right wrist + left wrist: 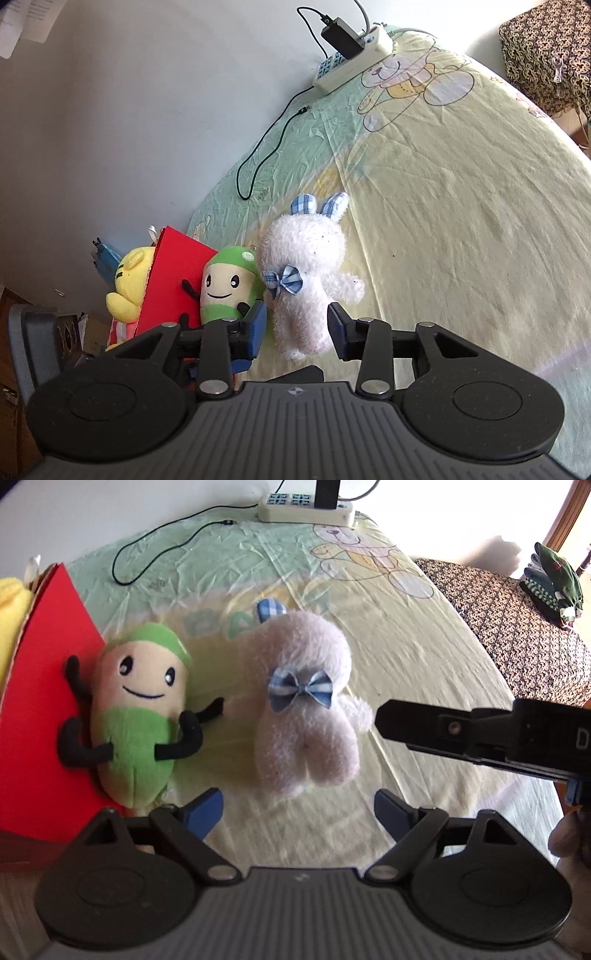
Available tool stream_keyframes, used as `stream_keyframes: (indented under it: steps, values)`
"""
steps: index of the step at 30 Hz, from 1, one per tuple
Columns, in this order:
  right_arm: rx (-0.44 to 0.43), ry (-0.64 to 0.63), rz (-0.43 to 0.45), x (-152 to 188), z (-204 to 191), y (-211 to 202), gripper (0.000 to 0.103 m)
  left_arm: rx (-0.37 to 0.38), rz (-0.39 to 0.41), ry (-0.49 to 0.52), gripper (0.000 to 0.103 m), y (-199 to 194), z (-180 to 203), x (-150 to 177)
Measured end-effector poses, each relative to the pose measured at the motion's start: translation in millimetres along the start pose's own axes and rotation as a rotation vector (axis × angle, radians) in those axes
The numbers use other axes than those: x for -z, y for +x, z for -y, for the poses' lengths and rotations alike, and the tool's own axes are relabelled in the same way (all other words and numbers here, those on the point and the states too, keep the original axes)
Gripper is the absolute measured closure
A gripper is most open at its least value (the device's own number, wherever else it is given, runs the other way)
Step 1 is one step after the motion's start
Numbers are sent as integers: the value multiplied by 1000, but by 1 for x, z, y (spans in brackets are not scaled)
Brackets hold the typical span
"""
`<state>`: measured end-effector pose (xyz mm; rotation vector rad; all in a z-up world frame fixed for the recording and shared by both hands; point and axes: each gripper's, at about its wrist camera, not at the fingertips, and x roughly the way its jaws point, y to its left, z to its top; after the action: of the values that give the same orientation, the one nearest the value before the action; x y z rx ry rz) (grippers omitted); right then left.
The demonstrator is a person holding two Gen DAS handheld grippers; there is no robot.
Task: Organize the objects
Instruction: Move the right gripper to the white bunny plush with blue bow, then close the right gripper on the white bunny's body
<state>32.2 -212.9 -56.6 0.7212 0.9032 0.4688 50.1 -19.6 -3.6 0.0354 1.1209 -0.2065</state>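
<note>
both grippers, left (297, 806) and right (295, 323), stand spread and empty near the bunny (306, 705), which lies on the sheet (424, 657) beside the green doll (142, 709). approach step; next, straddle the bunny, then close.

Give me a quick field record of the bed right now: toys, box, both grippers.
surface: pale yellow-green bedsheet
white toy: fluffy white plush rabbit with blue checked bow, lying on the sheet
green toy: green-and-cream smiling plush, leaning against the red box
box: red cardboard box, yellow plush bear inside
left gripper: open, empty, near the rabbit's feet
right gripper: open, rabbit's lower body between the jaws, not visibly pressed
</note>
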Motion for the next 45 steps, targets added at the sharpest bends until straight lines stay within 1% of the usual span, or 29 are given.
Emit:
stream_keyframes:
  steps: [7,13,15,16,18,19,21,24,26,28,30,36,45]
  values:
    - [5,31,-60,-10,11,27,59,19,1,-11,16,17,-7,-10]
    - [6,32,-73,-17,18,42,56,49,15,-10,16,30,-8,-18]
    - [-1,23,-76,-19,18,48,55,51,23,13,17,36,-5,-21]
    - [-5,19,-80,-19,19,52,53,47,25,29,17,38,-2,-22]
    - [-20,19,-93,-20,20,59,48,49,18,58,24,46,2,-24]
    - [-27,18,-99,-20,20,62,46,42,30,72,23,47,4,-24]
    - [-40,9,-106,-20,20,67,46,18,45,99,24,50,7,-26]
    - [-58,-16,-99,-21,18,72,46,13,59,110,24,51,5,-27]
    - [-74,-24,-104,-22,18,74,50,13,62,114,24,52,4,-28]
    - [-102,-11,-111,-21,20,76,61,12,64,118,25,51,5,-28]
    - [-121,-1,-113,-20,19,75,65,1,65,133,26,51,7,-28]
    - [-103,-31,-113,-18,10,70,66,12,69,129,32,45,10,-26]
    - [-90,-66,-81,-11,-3,40,66,44,114,145,33,17,23,-14]
